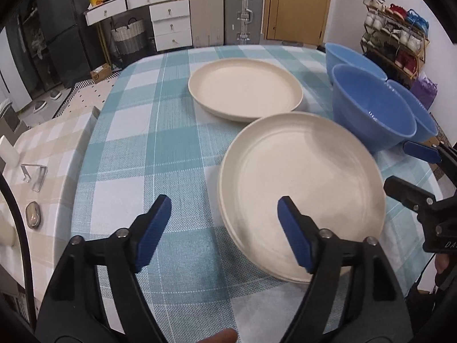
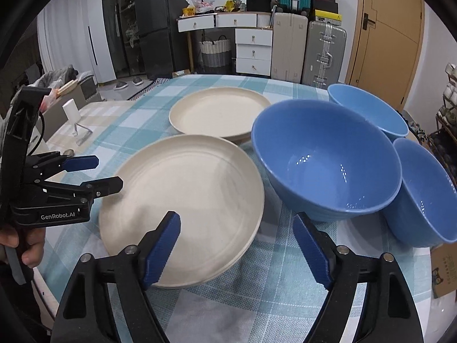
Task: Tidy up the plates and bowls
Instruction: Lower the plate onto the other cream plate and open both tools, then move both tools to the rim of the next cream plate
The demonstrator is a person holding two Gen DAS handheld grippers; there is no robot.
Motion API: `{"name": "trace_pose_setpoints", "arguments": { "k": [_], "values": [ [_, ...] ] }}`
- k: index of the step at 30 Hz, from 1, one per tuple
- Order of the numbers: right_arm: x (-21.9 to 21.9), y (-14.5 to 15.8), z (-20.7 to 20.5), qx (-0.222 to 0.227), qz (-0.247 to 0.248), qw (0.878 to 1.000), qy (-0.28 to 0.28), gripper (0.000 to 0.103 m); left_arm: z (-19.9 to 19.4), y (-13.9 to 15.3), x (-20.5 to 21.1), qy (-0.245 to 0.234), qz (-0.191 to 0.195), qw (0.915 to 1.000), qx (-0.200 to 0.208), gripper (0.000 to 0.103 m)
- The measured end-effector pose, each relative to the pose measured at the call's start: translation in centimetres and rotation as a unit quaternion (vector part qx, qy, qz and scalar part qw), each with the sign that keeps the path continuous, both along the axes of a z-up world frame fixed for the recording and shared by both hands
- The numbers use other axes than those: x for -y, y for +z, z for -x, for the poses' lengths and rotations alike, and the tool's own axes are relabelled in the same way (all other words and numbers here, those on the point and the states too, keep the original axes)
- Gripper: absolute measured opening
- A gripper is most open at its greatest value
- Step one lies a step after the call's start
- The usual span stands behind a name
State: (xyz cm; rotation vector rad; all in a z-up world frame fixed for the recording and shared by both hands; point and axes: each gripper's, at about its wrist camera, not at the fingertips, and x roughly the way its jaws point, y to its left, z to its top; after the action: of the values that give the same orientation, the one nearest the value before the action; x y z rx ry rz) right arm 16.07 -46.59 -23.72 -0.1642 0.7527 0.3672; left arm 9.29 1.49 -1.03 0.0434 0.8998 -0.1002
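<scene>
A near stack of cream plates (image 1: 302,183) (image 2: 182,205) lies on the checked tablecloth. A second cream plate (image 1: 245,88) (image 2: 218,115) lies behind it. Three blue bowls stand to the right: a big one (image 1: 371,111) (image 2: 325,157), one behind it (image 1: 348,57) (image 2: 368,110), and one at the far right (image 1: 417,108) (image 2: 422,191). My left gripper (image 1: 225,228) (image 2: 97,171) is open and empty, at the near stack's left edge. My right gripper (image 2: 237,245) (image 1: 405,165) is open and empty, between the near stack and the big bowl.
The table (image 1: 137,143) has a beige-checked part at the left with a small metal stand (image 1: 34,174) and a white cup (image 2: 70,111). Suitcases (image 2: 322,54), drawers and a shoe rack (image 1: 397,34) stand beyond the table.
</scene>
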Motion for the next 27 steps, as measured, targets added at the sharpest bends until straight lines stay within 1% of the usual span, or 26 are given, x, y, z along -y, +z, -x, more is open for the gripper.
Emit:
{"name": "trace_pose_setpoints", "arguments": {
  "k": [2,3,8,10,11,14,16,18,22,27],
  "values": [
    [0.0,0.6,0.3,0.008,-0.002,1.0,0.003,0.095,0.3,1.0,0.1,0.009,0.0,0.9999,0.011,0.081],
    [0.0,1.0,0.4,0.011,-0.004,1.0,0.006,0.1,0.5,1.5,0.2,0.011,0.002,0.9998,0.016,0.081],
    [0.5,2.6,0.7,0.027,-0.02,0.999,0.018,0.102,1.5,3.6,0.4,0.013,0.02,0.9989,0.041,0.087],
    [0.8,3.4,0.7,0.035,-0.026,0.999,0.02,0.102,1.8,4.3,0.7,0.017,0.025,0.9983,0.049,0.094],
    [1.0,3.7,0.6,0.037,-0.028,0.999,0.021,0.102,1.9,4.6,0.8,0.021,0.031,0.9979,0.052,0.103],
    [1.6,5.0,0.2,0.039,-0.042,0.998,0.022,0.102,1.8,5.3,0.7,0.03,0.055,0.9963,0.059,0.102],
    [2.0,6.0,-0.1,0.047,-0.044,0.998,0.019,0.102,1.6,5.6,0.6,0.039,0.057,0.9961,0.054,0.102],
    [2.3,7.2,-0.2,0.056,-0.043,0.997,0.018,0.102,1.4,6.1,0.3,0.051,0.056,0.9955,0.057,0.102],
    [2.8,9.2,-0.5,0.066,-0.047,0.997,0.022,0.102,1.2,7.6,-0.5,0.063,0.072,0.9933,0.064,0.102],
    [3.3,11.6,-1.3,0.07,-0.064,0.995,0.029,0.102,0.7,9.4,-1.4,0.075,0.078,0.9911,0.078,0.102]
  ]
}}
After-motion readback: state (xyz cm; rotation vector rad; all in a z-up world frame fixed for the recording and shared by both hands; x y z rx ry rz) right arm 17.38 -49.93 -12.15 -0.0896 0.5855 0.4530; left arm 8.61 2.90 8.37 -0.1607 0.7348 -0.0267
